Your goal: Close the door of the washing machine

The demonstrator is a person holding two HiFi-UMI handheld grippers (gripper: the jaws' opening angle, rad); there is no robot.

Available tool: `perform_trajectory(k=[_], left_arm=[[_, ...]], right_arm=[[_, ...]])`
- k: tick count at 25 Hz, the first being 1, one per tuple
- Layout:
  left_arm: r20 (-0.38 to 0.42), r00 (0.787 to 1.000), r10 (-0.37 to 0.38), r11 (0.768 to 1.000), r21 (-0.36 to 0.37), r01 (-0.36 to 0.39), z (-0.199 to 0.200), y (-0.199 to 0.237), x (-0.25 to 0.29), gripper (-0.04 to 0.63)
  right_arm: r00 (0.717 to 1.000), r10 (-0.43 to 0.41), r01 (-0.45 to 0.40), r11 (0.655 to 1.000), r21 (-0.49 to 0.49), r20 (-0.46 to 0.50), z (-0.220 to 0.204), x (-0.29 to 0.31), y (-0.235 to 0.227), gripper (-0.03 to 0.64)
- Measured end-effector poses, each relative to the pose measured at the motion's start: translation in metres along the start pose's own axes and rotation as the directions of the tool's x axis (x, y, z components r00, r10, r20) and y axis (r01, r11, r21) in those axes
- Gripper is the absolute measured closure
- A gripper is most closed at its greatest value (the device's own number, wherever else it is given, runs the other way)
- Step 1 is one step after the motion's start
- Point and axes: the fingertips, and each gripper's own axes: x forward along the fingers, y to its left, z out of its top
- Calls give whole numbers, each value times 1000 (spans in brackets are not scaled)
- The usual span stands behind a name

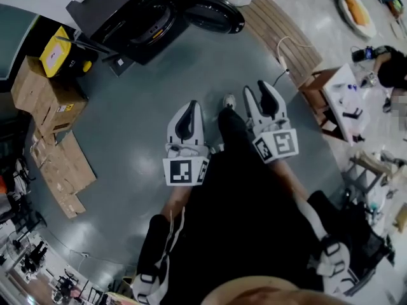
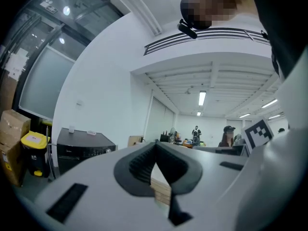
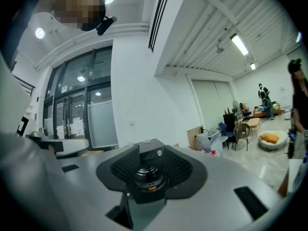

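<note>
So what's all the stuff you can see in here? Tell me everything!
washing machine: one, black, top left of the head view
door: one, black, round, hanging open beside the machine
bin: one, yellow lid, left of the machine
cardboard boxes: at least two, brown, stacked below the bin
flat cardboard: several pieces, brown, on the floor at left
slatted board: one, wooden, on the floor right of the door
table: one, white top, right edge
cushion: one, white and orange, top right
trousers: black, the person's own
left gripper: one, white, shut, empty
right gripper: one, white, open, empty
</note>
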Motion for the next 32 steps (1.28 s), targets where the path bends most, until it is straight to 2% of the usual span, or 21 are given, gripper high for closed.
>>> perform_trajectory(k=[3, 6, 12, 14, 18, 20, 24, 27, 32], left_arm=[[-4, 1000, 12, 1000, -9, -12, 7, 4, 54, 589], [-15, 1000, 19, 1000, 12, -19, 11, 3, 100, 589], [-16, 999, 31, 999, 40, -30, 19, 4, 177, 589], [-14, 999, 36, 999, 25, -36, 20, 3, 198, 589], [-43, 999, 20, 999, 26, -19, 17, 17, 235, 589], [-44, 999, 12, 1000, 4, -12, 18, 28, 256, 589], [-84, 996, -41, 999, 20, 42, 13, 52, 298, 589], [-103, 992, -75, 997, 13, 77, 15, 70, 330, 589], [-125, 986, -113, 993, 2, 114, 5, 82, 381, 589]], right_arm=[[1000, 11, -11, 1000, -6, -11, 10, 44, -34, 469], [999, 27, -27, 1000, -10, -22, 20, 78, -67, 469], [999, 39, -40, 999, -19, -35, 34, 140, -132, 469], [999, 30, -31, 999, -25, -45, 32, 156, -152, 469], [997, 3, -5, 1000, -29, -79, 21, 194, -178, 469], [995, -6, 5, 1000, -16, -99, 13, 216, -186, 469], [990, -30, 30, 1000, 4, -136, -5, 259, -204, 469], [979, -77, 77, 997, -5, -189, -25, 291, -221, 469], [960, -91, 88, 996, -25, -264, -64, 338, -259, 469]])
